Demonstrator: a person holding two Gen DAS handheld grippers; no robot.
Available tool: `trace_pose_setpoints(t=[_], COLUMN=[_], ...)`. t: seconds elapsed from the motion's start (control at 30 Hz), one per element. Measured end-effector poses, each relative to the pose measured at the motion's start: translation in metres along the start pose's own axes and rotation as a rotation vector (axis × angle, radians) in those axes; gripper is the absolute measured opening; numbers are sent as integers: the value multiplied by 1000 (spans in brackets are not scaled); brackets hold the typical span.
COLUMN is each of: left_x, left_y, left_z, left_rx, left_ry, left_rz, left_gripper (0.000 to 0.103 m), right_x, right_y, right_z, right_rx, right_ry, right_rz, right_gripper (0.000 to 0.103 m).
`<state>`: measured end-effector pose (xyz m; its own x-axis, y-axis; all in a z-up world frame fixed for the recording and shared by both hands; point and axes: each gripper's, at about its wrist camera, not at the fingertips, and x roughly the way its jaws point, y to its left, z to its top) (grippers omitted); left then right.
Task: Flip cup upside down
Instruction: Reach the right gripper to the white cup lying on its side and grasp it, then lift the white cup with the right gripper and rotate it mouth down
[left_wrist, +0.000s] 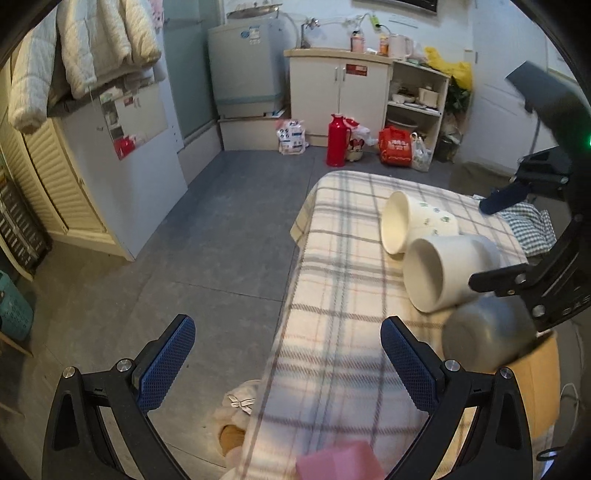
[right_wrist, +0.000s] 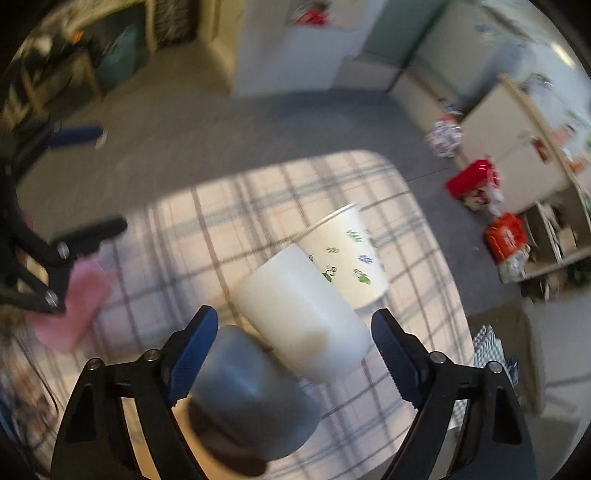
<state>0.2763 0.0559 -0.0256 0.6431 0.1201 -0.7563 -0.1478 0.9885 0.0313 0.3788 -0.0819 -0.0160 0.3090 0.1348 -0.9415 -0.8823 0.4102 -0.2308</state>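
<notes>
Three cups are lying on their sides in a row on the plaid tablecloth (left_wrist: 332, 295): a leaf-printed cup (left_wrist: 417, 221) farthest, a plain white cup (left_wrist: 443, 269) in the middle and touching it, and a grey cup (left_wrist: 484, 332) nearest, its far end hiding under the right gripper's frame in the left wrist view; the right gripper (right_wrist: 295, 354) is standing spread wide, its blue pads (right_wrist: 194, 354) clasping nothing, the white cup (right_wrist: 306, 314) and grey cup (right_wrist: 255, 398) lying between the fingers, though blur is making contact impossible to judge; the left gripper (left_wrist: 288, 362) is hanging released over the table's edge, empty, well apart from the cups; a pink block (left_wrist: 340, 461) is showing at the bottom, cut off by the frame; a checked cloth (left_wrist: 532, 229) is peeking out beyond the cups, partly covered by gripper parts; the right wrist view is smeared throughout, so the room behind is hard to read.
</notes>
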Motion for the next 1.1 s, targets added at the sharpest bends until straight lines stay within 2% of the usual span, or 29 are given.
trace_pose_setpoints(t=[0.07,0.13,0.33,0.53,0.73,0.9,1.0,1.1], left_x=[6,11,20,25,27,20,10,-6], left_y=[3,5,11,12,11,12,11,9], left_z=[2,3,3,0,0,0,2,6], left_rx=[-14,-22,-59,-77,-70,-71,-66,-56], left_ry=[1,6,13,24,27,19,5,-20], left_rz=[-9,-15,-30,-37,-32,-31,-30,-30], left_gripper=[103,103,103,103,103,103,103,103], right_x=[16,30,39,54,68,66,50,17], right_y=[-2,-5,-11,-5,2,-2,-7,-11], right_z=[4,7,14,21,26,24,21,15], right_rx=[-29,-48,-92,-132,-131,-55,1,89], right_ry=[47,91,113,135,155,139,96,26], right_rz=[46,85,114,93,72,52,9,14], right_gripper=[69,71,73,80,80,78,76,74])
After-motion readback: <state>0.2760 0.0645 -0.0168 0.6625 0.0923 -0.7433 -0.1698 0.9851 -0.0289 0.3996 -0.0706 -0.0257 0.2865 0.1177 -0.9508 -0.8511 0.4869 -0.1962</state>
